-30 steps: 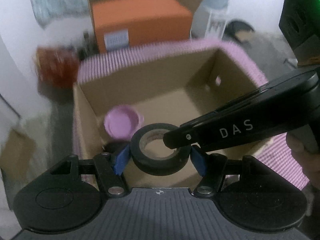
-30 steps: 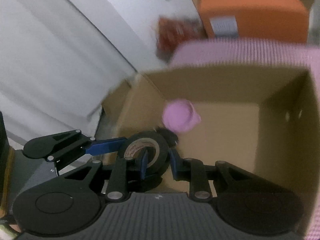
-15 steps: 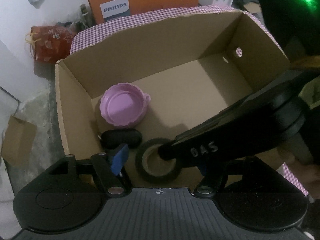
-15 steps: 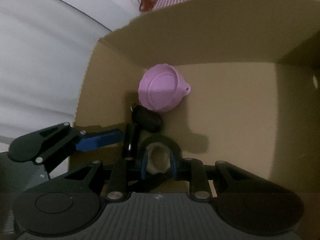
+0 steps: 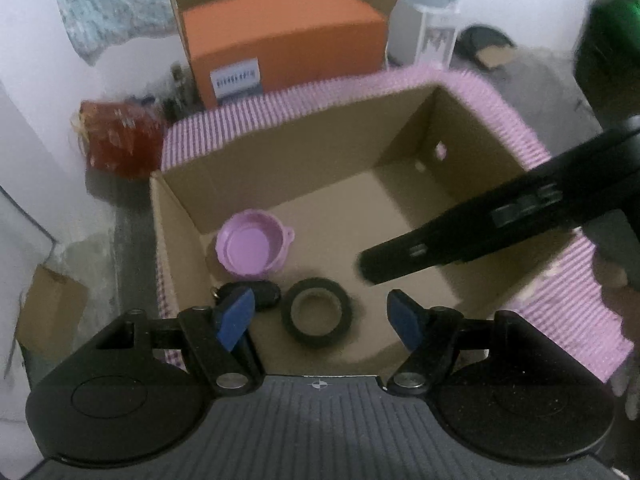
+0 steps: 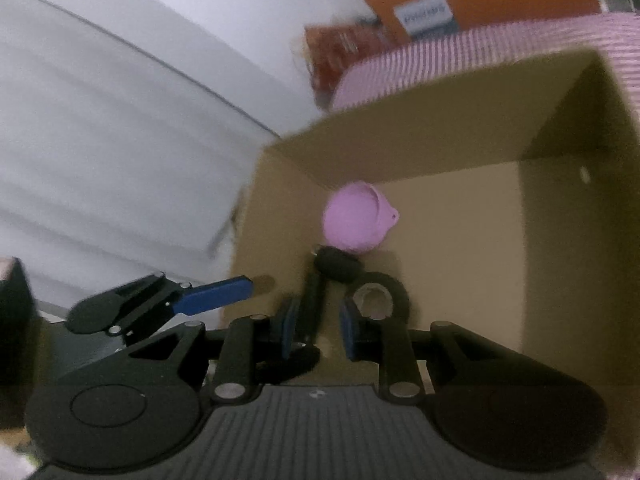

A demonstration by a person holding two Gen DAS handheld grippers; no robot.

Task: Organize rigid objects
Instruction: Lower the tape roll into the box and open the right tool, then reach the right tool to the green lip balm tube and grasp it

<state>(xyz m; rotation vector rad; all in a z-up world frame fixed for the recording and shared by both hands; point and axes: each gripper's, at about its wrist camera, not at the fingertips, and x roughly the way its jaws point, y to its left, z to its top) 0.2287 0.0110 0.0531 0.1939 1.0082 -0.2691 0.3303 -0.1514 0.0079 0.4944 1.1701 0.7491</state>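
The roll of black tape (image 5: 316,312) lies flat on the floor of the cardboard box (image 5: 280,164), near its front edge, beside a black key fob (image 5: 264,295) and a pink lid (image 5: 252,245). Above it the left gripper (image 5: 320,318) has just been opening, nothing pinched between its blue pads. The right gripper (image 6: 318,326) hangs over the box nearly closed, holding nothing.

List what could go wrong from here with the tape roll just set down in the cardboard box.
1. The black tape roll lies flat close to the black key fob and pink plastic lid; another drop there could knock them.
2. The open left tool, its jaws just opening, hangs above the roll and could snag it.
3. The shut right tool sits low inside the cardboard box.
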